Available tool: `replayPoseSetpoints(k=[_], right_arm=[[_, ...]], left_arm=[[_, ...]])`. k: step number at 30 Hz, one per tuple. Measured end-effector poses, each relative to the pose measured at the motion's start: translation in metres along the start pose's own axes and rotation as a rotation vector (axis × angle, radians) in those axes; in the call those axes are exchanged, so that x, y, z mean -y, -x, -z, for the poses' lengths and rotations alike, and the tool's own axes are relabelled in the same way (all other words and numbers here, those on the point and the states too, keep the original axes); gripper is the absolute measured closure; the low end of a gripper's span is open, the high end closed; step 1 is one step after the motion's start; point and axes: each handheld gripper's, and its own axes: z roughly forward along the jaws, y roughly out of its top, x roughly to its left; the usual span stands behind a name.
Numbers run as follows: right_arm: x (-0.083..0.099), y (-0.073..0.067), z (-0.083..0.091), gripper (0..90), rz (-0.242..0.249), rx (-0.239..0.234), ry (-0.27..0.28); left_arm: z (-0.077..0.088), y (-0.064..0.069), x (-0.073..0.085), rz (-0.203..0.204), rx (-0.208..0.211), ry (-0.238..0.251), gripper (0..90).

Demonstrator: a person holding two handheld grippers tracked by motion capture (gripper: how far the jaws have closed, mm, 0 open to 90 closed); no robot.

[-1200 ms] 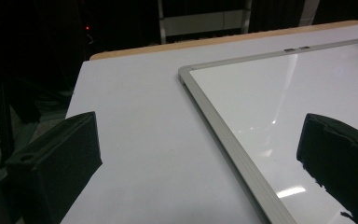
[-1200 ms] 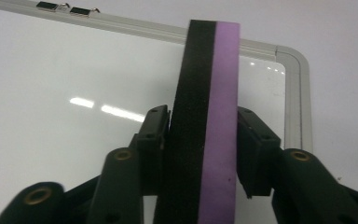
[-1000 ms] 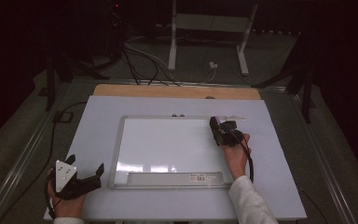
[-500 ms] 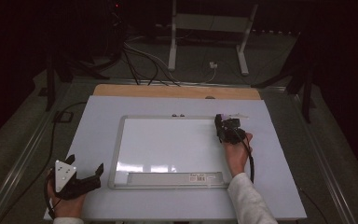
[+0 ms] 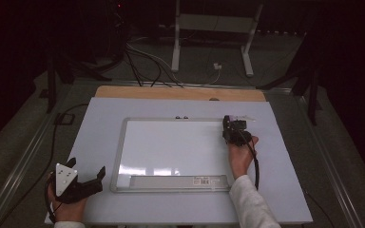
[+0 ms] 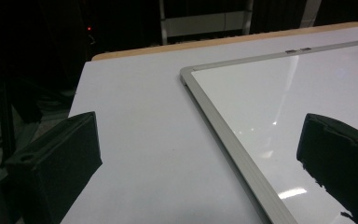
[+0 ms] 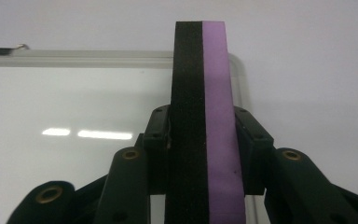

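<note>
A white board (image 5: pixel 171 152) with a silver frame lies flat in the middle of the pale table. My right gripper (image 5: pixel 233 127) hovers at the board's far right corner, shut on a flat eraser (image 7: pixel 200 93) with a black felt half and a purple foam half. The eraser stands on edge between the jaws, over the board (image 7: pixel 74 102) near its frame corner. My left gripper (image 5: pixel 86 167) rests at the table's near left, off the board, open with nothing between its black pads (image 6: pixel 56 158). The board's near left corner (image 6: pixel 189 72) lies ahead of it.
A label strip (image 5: pixel 180 180) runs along the board's near edge. Two small clips (image 5: pixel 181 117) sit on its far frame. A wooden strip (image 5: pixel 180 93) borders the table's far side. Cables and a metal stand (image 5: pixel 209 38) are on the dark floor beyond.
The right hand has turned slightly at the board's far right corner with the eraser still in its jaws. The left gripper has not moved.
</note>
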Motion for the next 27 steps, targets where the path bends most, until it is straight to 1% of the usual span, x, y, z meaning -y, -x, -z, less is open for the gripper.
replayPoseSetpoints(k=[2, 4, 6, 9, 14, 23, 24, 25, 26, 27], right_arm=[[-0.0001, 0.0008, -0.0001, 63.4, -0.006, -0.001, 0.0], [0.0002, 0.0002, 0.0, 63.1, 0.006, 0.0, -0.001], [0.0003, 0.0003, 0.0, 62.5, 0.003, -0.004, -0.002], [0.0009, 0.0014, 0.0002, 58.0, -0.002, -0.024, -0.007], [0.0015, -0.0007, 0.0028, 59.7, 0.005, -0.052, -0.015], [0.0041, -0.003, 0.0053, 62.0, 0.024, -0.045, -0.015], [0.004, -0.0022, 0.0054, 61.1, 0.021, -0.052, -0.015], [0.0038, -0.001, 0.0053, 57.1, 0.015, -0.065, -0.015], [0.0033, 0.0002, 0.0056, 52.8, 0.004, -0.088, -0.018], [0.003, 0.0011, 0.0068, 47.9, -0.003, -0.113, -0.009]], left_arm=[[-0.0003, -0.0002, 0.0002, 0.001, 0.001, -0.001, 0.4], [-0.0009, 0.0, 0.0003, 0.0, 0.002, -0.003, 0.4], [-0.001, 0.0006, 0.0001, -0.001, 0.003, -0.002, 0.5], [-0.0014, 0.0009, 0.0, -0.002, 0.003, -0.003, 0.4], [-0.0021, 0.0016, -0.0001, -0.004, 0.004, -0.006, 0.4], [-0.0026, 0.0016, -0.0002, -0.005, 0.006, -0.006, 0.4], [-0.0026, 0.0017, -0.0003, -0.004, 0.006, -0.004, 0.4], [-0.0026, 0.0017, -0.0004, -0.003, 0.006, -0.003, 0.4], [-0.0026, 0.0014, -0.0003, -0.002, 0.006, -0.003, 0.4], [-0.0028, 0.0011, -0.0002, -0.002, 0.006, -0.004, 0.4]])
